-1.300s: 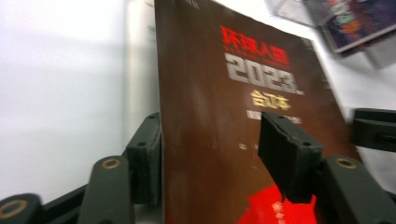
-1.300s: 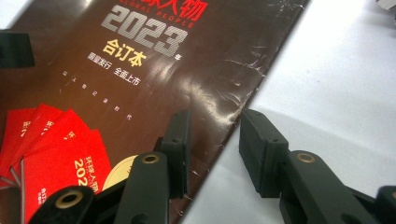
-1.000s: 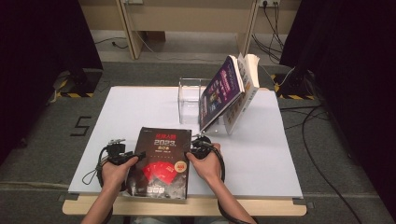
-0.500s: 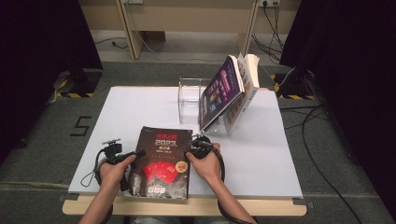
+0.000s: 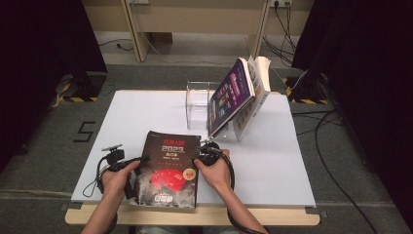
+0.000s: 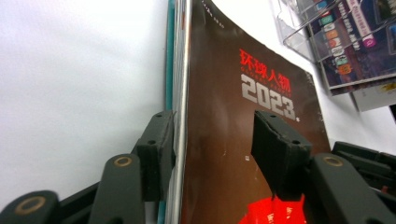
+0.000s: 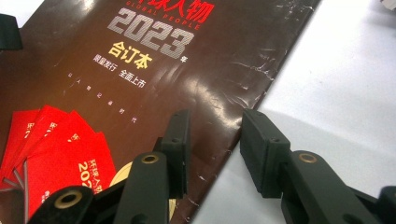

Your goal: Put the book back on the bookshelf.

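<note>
Dark-covered magazine (image 5: 170,168) lay flat at the near edge of the white worktop (image 5: 272,161), its near end overhanging that edge slightly. All places below are given from this magazine.

Left gripper (image 5: 139,163) sat at the magazine's left edge. From the high view the person's left hand (image 5: 117,178) covered most of it and the fingers were hard to make out. The left gripper view settled more: one finger (image 6: 156,154) lay against the stacked page edges on the outside, the other (image 6: 275,149) stood over the cover, apparently a little clear of it. The fingers had just been closing, half-narrowed, edge between them, no firm pinch seen.

Right gripper (image 5: 202,152) sat at the magazine's right edge under the right hand (image 5: 214,170). Its own view showed one finger (image 7: 180,140) over the cover and one (image 7: 261,149) over bare worktop, a moderate gap straddling the edge; contact possibly none, cannot tell for sure.

Beyond the magazine's far right corner, two books (image 5: 238,97) leaned in a clear stand (image 5: 197,105). The left gripper view cut them off at its upper right.
</note>
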`<state>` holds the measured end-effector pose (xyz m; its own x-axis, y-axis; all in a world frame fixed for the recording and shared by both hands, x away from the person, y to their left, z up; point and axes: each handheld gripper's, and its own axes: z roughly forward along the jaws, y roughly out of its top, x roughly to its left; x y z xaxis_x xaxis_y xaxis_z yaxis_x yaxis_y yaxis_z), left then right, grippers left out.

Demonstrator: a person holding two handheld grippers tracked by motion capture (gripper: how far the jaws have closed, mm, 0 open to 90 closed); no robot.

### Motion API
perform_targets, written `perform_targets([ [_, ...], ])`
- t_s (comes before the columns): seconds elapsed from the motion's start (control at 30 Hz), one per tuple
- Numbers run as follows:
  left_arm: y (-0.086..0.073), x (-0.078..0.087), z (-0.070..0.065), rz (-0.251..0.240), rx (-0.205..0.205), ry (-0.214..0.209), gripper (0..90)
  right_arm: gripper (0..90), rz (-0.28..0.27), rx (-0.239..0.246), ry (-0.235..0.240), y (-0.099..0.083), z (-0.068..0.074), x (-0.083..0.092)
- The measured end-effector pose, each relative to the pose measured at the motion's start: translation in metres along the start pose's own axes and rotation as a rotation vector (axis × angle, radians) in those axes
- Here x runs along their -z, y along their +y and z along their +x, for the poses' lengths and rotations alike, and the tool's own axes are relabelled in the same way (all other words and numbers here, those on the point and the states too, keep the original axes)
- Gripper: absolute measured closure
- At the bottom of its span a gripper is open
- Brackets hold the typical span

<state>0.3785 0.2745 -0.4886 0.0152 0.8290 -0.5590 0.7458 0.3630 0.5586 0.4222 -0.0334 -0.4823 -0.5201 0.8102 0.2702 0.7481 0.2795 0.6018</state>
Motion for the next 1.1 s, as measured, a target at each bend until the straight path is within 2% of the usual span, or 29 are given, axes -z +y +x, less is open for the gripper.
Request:
perform_targets([
  [0.03,0.0,-0.001,0.0,0.018,-0.024,0.013,49.9,63.5,0.0,0.0,0.0,0.0,0.0,0.0],
  [0.27,0.0,0.002,-0.004,0.014,-0.021,0.007,52.0,63.3,-0.001,-0.011,0.004,0.0,0.0,0.0],
  [0.37,0.001,0.006,-0.006,0.001,-0.006,-0.025,53.3,63.2,-0.001,-0.012,0.003,0.0,0.0,0.0],
  [0.43,0.001,0.007,-0.008,-0.001,0.018,-0.068,54.8,63.1,-0.003,-0.013,0.004,0.0,0.0,0.0],
  [0.5,-0.002,0.002,-0.01,0.034,0.045,-0.121,57.3,63.1,0.0,-0.013,0.003,0.0,0.0,0.0],
  [0.6,-0.006,-0.003,-0.012,0.048,0.003,-0.082,55.7,63.1,-0.003,-0.008,0.005,0.0,0.0,0.0],
  [0.67,-0.005,-0.003,-0.011,0.053,-0.005,-0.075,56.9,63.1,-0.009,-0.005,0.008,-0.001,-0.001,0.0],
  [0.77,-0.007,-0.004,-0.011,0.062,-0.052,-0.059,66.3,63.0,-0.006,-0.008,0.009,0.0,-0.001,0.0],
  [0.83,-0.008,-0.004,-0.009,0.061,-0.062,-0.045,72.7,62.7,-0.003,-0.002,0.007,0.0,-0.001,0.0],
  [0.93,-0.008,-0.003,-0.006,0.054,-0.062,-0.064,83.1,62.7,-0.005,-0.007,0.008,-0.001,-0.001,0.0],
  [1.1,-0.008,0.001,-0.007,0.035,-0.077,-0.091,85.7,62.5,-0.003,-0.014,0.018,0.0,-0.002,0.0],
])
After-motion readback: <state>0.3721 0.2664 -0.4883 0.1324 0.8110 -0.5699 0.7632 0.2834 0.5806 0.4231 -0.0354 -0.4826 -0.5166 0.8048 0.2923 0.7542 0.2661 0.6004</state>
